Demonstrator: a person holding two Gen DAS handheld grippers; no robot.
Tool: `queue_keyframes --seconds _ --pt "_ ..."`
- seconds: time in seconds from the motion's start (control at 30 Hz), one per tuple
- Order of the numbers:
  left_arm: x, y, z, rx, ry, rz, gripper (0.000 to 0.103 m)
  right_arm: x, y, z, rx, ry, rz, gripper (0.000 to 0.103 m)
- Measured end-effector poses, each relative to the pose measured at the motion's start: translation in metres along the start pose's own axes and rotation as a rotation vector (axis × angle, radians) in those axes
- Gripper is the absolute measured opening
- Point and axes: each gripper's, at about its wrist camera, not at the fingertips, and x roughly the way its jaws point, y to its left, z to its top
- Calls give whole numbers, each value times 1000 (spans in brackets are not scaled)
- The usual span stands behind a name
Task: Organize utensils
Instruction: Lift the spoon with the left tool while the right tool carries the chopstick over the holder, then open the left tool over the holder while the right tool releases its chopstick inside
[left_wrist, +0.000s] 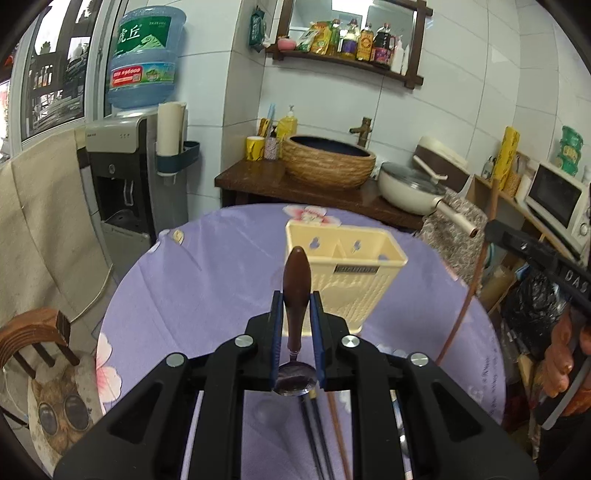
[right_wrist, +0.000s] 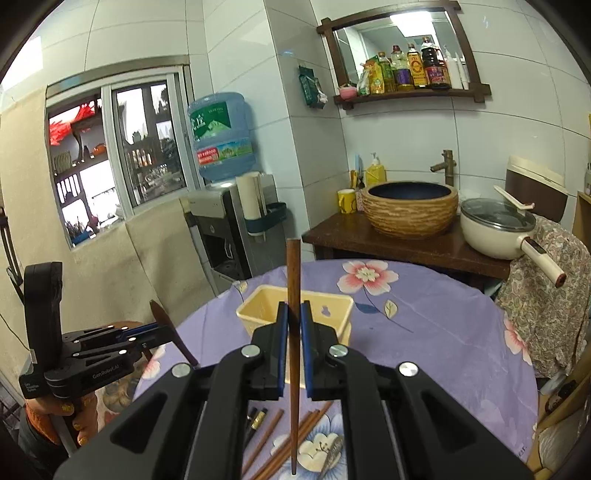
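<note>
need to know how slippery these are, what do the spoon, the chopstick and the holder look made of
Spoon: dark glossy wooden-looking handle, shiny metal bowl that mirrors the room.
Chopstick: reddish-brown wood, matte, probably.
Holder: cream plastic by its look, moulded ribbed front, smooth rim.

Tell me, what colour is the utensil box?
Pale yellow utensil box, clearest in the left wrist view.

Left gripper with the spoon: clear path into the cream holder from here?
Probably yes. The left gripper is shut on the spoon, and the utensil holder stands open-topped just ahead on the purple tablecloth, nothing between them. The right gripper, shut on a chopstick, faces the same holder, so they might crowd.
</note>
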Motion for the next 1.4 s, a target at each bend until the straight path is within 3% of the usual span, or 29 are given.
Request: queue_keyframes --seconds 0.13,0.3,0.5,0.63,0.87,1.1,1.3,1.37,1.4 --pt "-18 -9 47 3 -67 -59 15 -4 3 38 7 -69 23 7" --pt "-31 -21 107 2 -184 -48 15 0 2 92 41 -171 -1 7" --pt "6 -33 146 -19 -208 -14 15 35 -1 115 42 -237 -106 7" --pt "45 -37 140 -11 -176 27 15 66 -4 105 24 -222 -147 7" --pt "98 -29 97 -28 -58 36 15 113 -14 55 36 -107 -158 7" --pt "117 -24 72 -27 -6 38 15 133 -21 29 53 -44 -160 7" --pt "132 -23 59 -20 43 34 15 134 -23 25 52 -49 -170 8" --pt "135 -24 56 -9 44 36 15 134 -23 24 48 -52 -189 15" --pt "134 -25 55 -6 31 33 15 134 -22 24 39 -58 -203 38"
